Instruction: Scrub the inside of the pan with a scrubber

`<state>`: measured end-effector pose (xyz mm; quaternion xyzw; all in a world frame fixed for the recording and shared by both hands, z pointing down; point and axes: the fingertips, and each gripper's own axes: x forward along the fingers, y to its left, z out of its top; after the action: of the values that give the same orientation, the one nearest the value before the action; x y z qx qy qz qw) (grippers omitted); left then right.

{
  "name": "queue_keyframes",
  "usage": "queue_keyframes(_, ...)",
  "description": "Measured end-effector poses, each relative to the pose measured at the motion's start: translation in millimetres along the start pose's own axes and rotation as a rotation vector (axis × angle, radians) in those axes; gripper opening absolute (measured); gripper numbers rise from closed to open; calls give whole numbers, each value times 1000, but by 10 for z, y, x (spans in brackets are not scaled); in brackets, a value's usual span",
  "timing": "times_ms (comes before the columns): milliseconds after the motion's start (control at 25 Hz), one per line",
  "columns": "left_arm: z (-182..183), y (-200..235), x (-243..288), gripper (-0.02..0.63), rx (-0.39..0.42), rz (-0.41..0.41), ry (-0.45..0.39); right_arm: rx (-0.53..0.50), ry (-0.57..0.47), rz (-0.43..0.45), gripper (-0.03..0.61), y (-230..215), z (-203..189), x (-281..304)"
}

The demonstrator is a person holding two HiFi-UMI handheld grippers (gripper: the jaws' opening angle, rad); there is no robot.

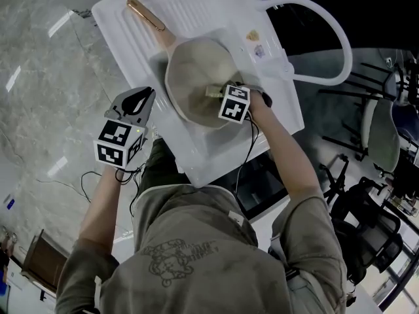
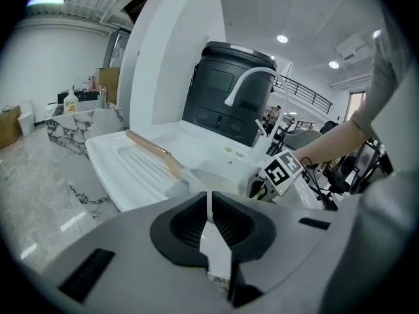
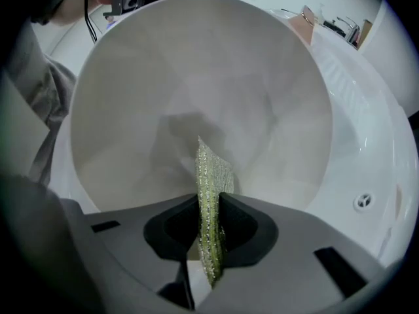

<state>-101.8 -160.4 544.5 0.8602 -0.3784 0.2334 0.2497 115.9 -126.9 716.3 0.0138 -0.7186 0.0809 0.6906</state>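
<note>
My right gripper [image 3: 209,200] has its jaws clenched on the glittery green scrubber [image 3: 213,169], down inside the cream round pan [image 3: 131,77] in the white sink [image 1: 216,8]. My left gripper [image 2: 211,220] is closed on nothing, near the sink's edge.

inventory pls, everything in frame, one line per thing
pan: 1, cream with a tan handle, in the sink, handle over the ribbed drainboard
scrubber: 1, green and glittery, inside the pan, clamped by the right gripper
sink: 1, white, set in the counter
faucet: 1, white, curved, at the sink's far side
counter: 1, grey marble, left of the sink
dark cabinet: 1, black, behind the faucet
chairs: several, dark frames, on the floor to the right
left gripper: 1, grey, jaws together, empty, off the sink's left edge
right gripper: 1, grey, over the pan, shut on the scrubber
forearm: 1, bare, behind the right gripper
</note>
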Motion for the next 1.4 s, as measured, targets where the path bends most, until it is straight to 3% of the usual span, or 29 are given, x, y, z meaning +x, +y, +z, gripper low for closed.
queue_keyframes(320,57,-186,-36,37,22,-25,0,89,-55,269,77,597,109,-256)
queue_keyframes(480,115,-241,-90,37,34,-25,-7,206,-192,397,77,751,370,-430)
queue_keyframes(600,142,-289,-154,37,38,-21,-11,362,-317,508,77,793,561,-581)
queue_keyframes(720,160,-327,-218,37,42,-17,-16,539,-478,642,77,764,767,-814)
queue_keyframes(840,187,-339,-270,37,43,-10,-21,645,-667,695,75,630,955,-1144)
queue_keyframes(920,220,-355,-317,37,44,-5,-27,699,-800,680,75,531,1057,-1426)
queue_keyframes(1040,330,-397,-389,37,48,-1,-50,763,-967,580,75,382,1109,-1850)
queue_keyframes(1200,542,-455,-459,37,64,6,-90,804,-1154,374,75,217,1072,-2415)
queue_keyframes(1400,846,-598,-605,37,170,39,-118,786,-1318,65,75,168,921,-3139)
